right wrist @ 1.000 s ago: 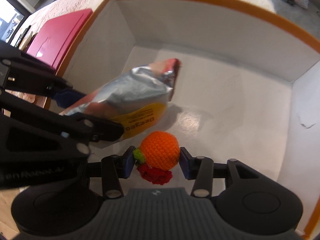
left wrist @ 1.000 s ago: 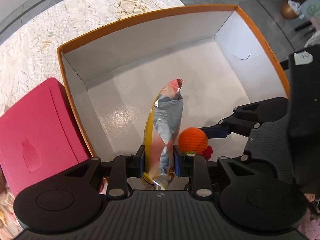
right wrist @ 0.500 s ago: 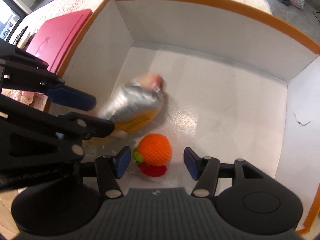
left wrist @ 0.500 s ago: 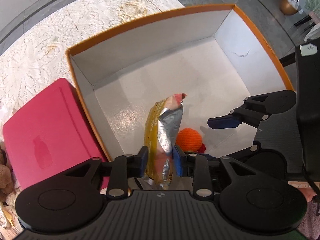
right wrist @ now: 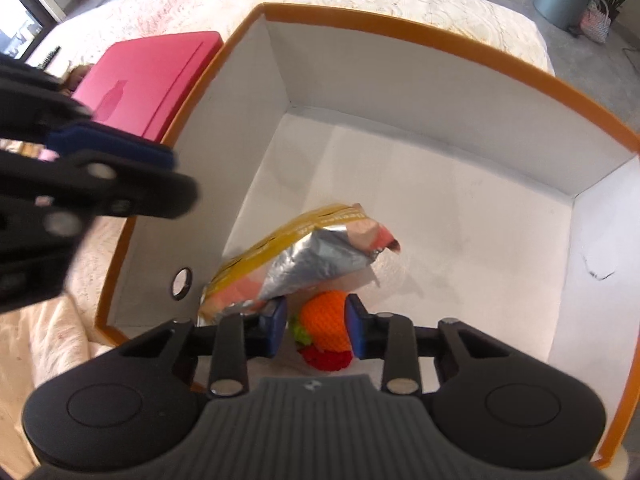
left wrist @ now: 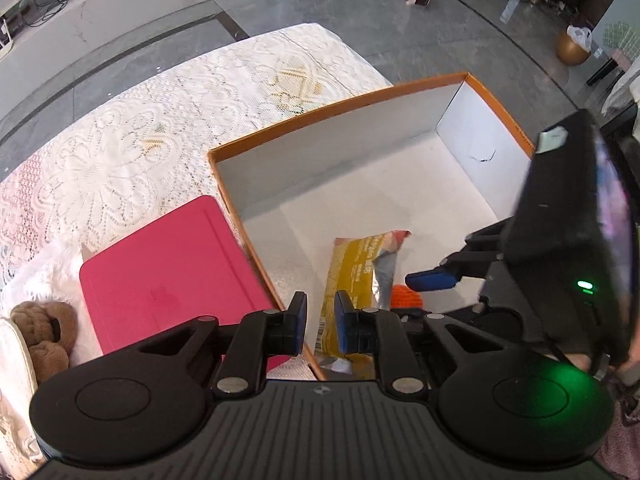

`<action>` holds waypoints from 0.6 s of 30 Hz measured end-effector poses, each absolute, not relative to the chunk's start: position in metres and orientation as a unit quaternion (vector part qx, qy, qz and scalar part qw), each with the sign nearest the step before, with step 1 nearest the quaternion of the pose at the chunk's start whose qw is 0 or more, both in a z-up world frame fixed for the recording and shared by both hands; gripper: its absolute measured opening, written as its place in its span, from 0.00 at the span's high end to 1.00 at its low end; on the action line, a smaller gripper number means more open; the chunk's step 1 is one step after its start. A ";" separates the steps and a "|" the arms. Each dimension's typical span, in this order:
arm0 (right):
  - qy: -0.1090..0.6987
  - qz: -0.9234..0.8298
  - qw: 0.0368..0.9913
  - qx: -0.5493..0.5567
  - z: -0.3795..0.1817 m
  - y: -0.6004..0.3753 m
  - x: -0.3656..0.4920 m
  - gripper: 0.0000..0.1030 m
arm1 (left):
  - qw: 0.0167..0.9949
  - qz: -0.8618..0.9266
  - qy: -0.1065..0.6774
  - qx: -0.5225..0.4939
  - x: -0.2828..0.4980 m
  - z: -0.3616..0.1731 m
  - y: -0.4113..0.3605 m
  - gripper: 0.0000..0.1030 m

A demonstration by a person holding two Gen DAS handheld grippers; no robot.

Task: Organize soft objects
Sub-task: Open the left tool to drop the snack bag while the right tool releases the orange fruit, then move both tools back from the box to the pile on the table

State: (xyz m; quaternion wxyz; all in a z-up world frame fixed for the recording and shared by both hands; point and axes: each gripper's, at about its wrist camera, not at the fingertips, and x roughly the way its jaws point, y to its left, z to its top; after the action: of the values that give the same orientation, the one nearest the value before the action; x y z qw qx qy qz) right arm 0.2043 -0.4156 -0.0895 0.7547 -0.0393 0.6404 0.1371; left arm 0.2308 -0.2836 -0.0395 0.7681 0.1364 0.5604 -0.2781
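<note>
Snack bag [right wrist: 296,264] and crochet orange [right wrist: 326,326] lay dropped in box [left wrist: 340,108]; both tongs, left [left wrist: 320,322] and right [right wrist: 316,330], empty, just narrowing.

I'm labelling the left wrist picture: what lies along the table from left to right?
Brown plush toy → pink case → orange-rimmed box, its left wall first → yellow snack bag → orange crochet ball.

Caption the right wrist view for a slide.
Snack bag and crocheted orange toy lie in the orange-rimmed box, released.
</note>
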 end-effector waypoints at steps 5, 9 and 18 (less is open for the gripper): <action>0.650 0.116 0.749 -0.060 -0.085 -0.412 0.204 0.68 | 0.772 -0.286 0.554 0.124 0.225 -0.030 -0.271 0.81; 0.644 0.101 0.757 -0.048 -0.080 -0.419 0.202 0.68 | 0.775 -0.292 0.549 0.114 0.223 -0.025 -0.264 0.81; 0.659 0.099 0.743 -0.067 -0.102 -0.390 0.211 0.81 | 0.774 -0.291 0.551 0.110 0.220 -0.025 -0.247 0.81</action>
State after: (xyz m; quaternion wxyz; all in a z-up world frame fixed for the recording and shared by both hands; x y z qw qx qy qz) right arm 0.2114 -0.3903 -0.1019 0.7430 -0.0666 0.6586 0.0985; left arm 0.2202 -0.2474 -0.0250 0.7742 0.1100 0.5515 -0.2906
